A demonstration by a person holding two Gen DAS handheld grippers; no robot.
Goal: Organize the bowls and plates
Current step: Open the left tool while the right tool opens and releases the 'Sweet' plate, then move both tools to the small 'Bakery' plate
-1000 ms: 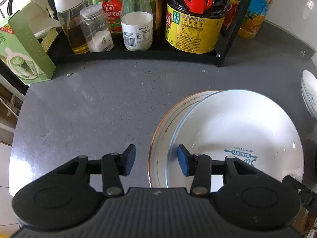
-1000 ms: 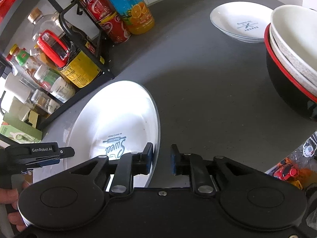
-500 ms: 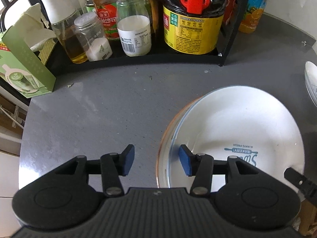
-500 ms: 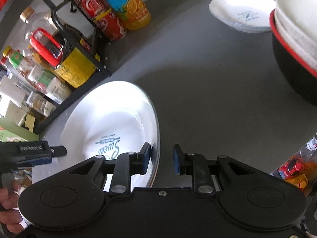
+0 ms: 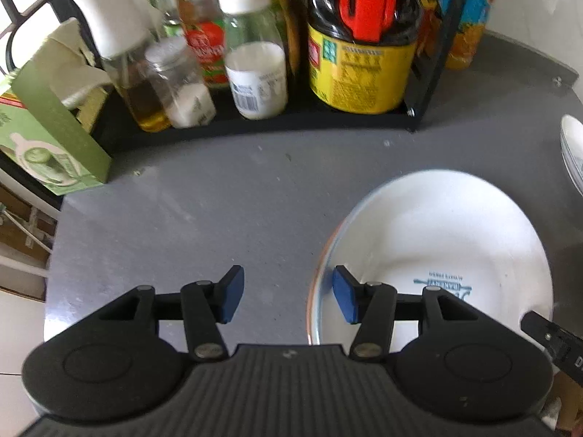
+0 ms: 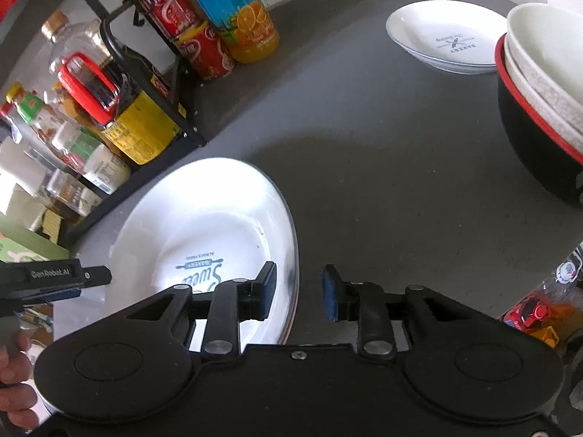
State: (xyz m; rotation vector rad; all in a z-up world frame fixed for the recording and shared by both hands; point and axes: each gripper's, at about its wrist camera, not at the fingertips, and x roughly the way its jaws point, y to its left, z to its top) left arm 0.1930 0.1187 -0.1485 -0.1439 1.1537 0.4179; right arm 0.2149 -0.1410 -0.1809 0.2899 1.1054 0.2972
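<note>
Two hand-held grippers, alike: left hand-held gripper and right hand-held gripper. Matte black plastic bodies, ribbed at the middle, a round disc moulded on either side. Black linkage arms pinned with silver rivets. Blue pads on the fingertips. White lettering on one side bar, apparently "GenRobot.AI", slightly blurred.

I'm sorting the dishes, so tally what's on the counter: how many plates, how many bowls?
Plates: 3 (near white plate, orange-rimmed plate under it, far white plate)
Bowls: 3, nested (black bowl, speckled bowl, white bowl)
Total: 6
</note>
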